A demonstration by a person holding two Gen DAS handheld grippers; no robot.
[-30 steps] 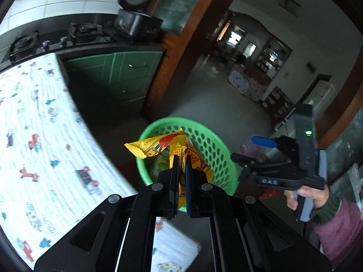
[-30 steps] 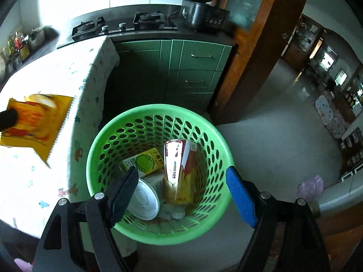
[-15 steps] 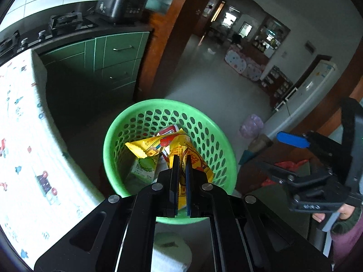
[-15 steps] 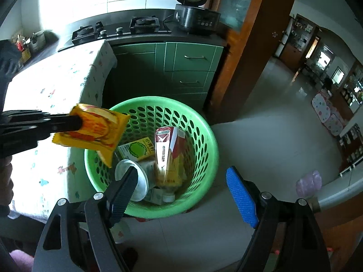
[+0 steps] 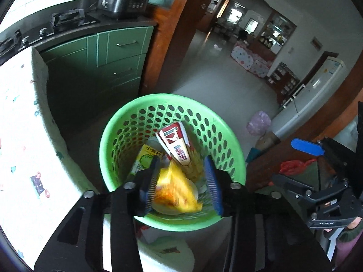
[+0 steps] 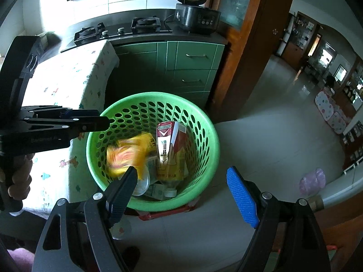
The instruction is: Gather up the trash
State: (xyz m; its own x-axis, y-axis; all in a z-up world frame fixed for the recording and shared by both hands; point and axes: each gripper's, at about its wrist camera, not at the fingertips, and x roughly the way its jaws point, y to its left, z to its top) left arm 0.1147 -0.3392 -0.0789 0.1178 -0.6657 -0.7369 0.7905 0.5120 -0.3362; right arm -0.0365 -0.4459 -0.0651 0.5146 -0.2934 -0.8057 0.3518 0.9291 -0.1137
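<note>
A green perforated basket (image 5: 172,97) (image 6: 154,95) stands on the floor beside the table. A yellow snack wrapper (image 5: 174,188) (image 6: 127,156), blurred, is falling free into it. My left gripper (image 5: 182,158) (image 6: 106,120) hangs over the basket's near left rim; its jaws are opening and the pads do not touch the wrapper. The basket also holds a red and yellow carton (image 5: 177,145) (image 6: 168,149), a yellow-green drink box (image 5: 145,158) and a white lid (image 6: 141,184). My right gripper (image 6: 182,172) (image 5: 283,158) is open and empty, above the basket's near side.
A table under a white printed cloth (image 5: 20,136) (image 6: 68,83) stands left of the basket. Green cabinets (image 6: 192,56) with a gas stove (image 6: 145,22) and a rice cooker (image 6: 195,15) lie behind. A wooden door frame (image 5: 168,34) and tiled floor (image 6: 272,136) are on the right.
The left gripper carried the wrapper from over the table to over the basket, then parted its jaws; the wrapper has dropped out of them. The right gripper stayed open.
</note>
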